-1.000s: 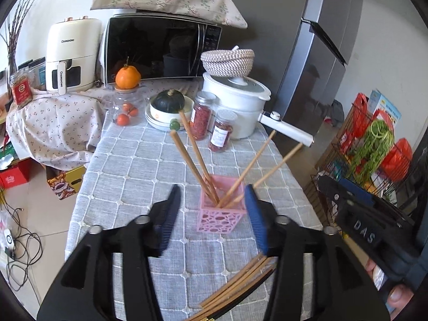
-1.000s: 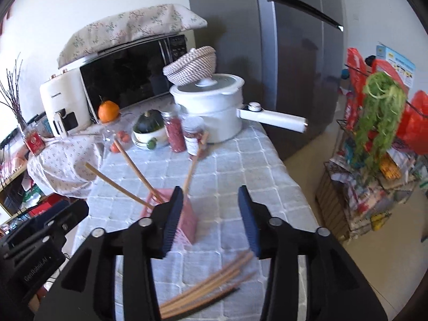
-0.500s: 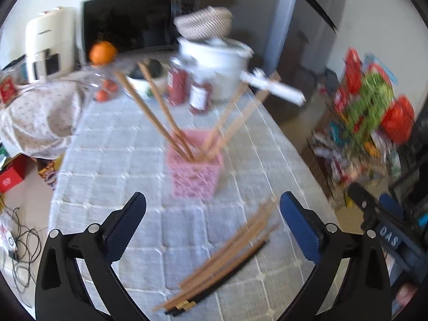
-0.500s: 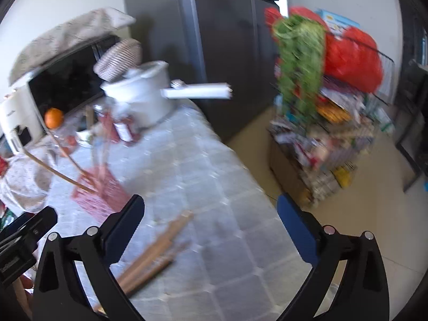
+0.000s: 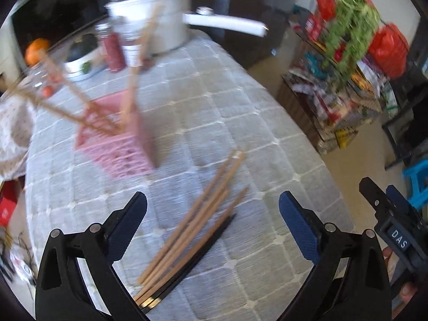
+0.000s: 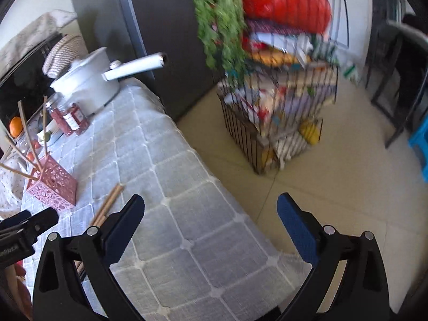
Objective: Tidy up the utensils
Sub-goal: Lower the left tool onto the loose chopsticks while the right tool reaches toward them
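left gripper: jaws spread wide, empty, above loose chopsticks | right gripper: jaws spread wide, empty, over near right edge of grey checked tablecloth | loose chopsticks: lying flat on tablecloth, near and right of pink holder | pink holder: several chopsticks standing inside, leaning outward

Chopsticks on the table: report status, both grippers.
Left gripper open, empty, over loose chopsticks. Right gripper open, empty, off the table edge. Pink holder already has several chopsticks. Nothing blocking the pile.
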